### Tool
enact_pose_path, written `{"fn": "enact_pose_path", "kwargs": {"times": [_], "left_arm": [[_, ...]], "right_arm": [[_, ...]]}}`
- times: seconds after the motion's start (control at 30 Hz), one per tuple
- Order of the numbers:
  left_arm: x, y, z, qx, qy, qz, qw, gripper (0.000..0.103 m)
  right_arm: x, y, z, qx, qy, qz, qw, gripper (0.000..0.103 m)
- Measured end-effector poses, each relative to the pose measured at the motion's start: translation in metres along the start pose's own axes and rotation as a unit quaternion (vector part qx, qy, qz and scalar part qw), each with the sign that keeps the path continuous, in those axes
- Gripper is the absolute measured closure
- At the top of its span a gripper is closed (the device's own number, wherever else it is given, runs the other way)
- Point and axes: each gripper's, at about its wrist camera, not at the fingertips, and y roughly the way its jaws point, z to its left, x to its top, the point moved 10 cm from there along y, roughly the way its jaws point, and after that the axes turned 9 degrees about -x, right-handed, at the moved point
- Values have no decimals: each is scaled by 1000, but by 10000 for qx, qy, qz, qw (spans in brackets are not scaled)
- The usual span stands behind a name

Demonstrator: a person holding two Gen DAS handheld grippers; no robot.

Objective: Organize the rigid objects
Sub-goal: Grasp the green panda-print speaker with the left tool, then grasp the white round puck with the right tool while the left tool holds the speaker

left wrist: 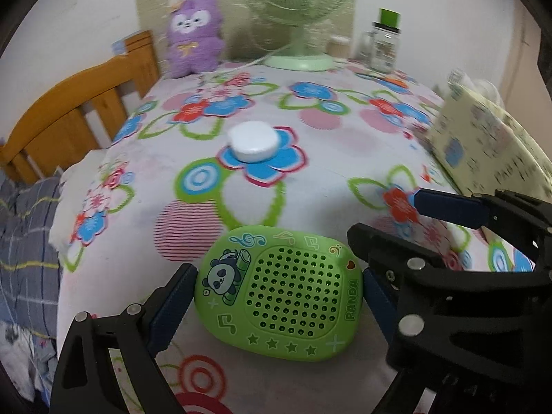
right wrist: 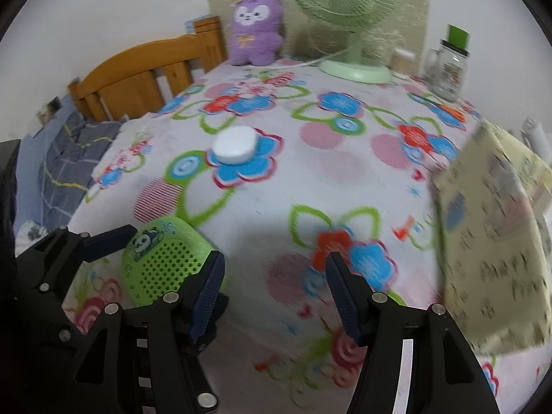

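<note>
A green panda box with a dotted grille [left wrist: 281, 293] lies on the flowered tablecloth, between the fingers of my left gripper [left wrist: 276, 288]. The jaws stand on either side of it, close to its edges; I cannot tell whether they press on it. The box also shows in the right wrist view [right wrist: 165, 258]. A white round lid-like puck [left wrist: 252, 141] lies farther back on a blue flower; it shows in the right wrist view too [right wrist: 235, 147]. My right gripper [right wrist: 274, 276] is open and empty, just right of the box.
A pale yellow printed box [right wrist: 493, 241] stands at the right edge. At the back are a green fan [left wrist: 299, 58], a purple plush toy [left wrist: 193, 38] and a jar with a green top [left wrist: 384, 45]. A wooden bed frame [left wrist: 72, 114] is left.
</note>
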Motion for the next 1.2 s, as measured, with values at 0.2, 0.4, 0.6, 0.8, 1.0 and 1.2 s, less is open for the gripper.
{"fn": "enact_pose_path", "kwargs": {"times": [0.2,0.4,0.6,0.8,1.0,1.2], "left_arm": [[10,5,23,268,-302,48,9992,7],[23,16,40,370,-395,120,9985,7],[32,28,57,431,-504,195,9976,7],[40,38,71,509,-496,268,9971,7],[46,40,81,529,-479,256,9971,7],[52,45,88,443,-493,226,9975,7]], "right_arm": [[20,14,11,118,-112,-17,9999,33],[40,29,16,72,-205,-66,9997,31],[56,54,21,70,-235,49,9997,31],[71,67,30,-41,-439,-53,9990,31],[83,77,39,-51,-481,-98,9988,31],[90,95,45,-46,-411,51,9991,32]]}}
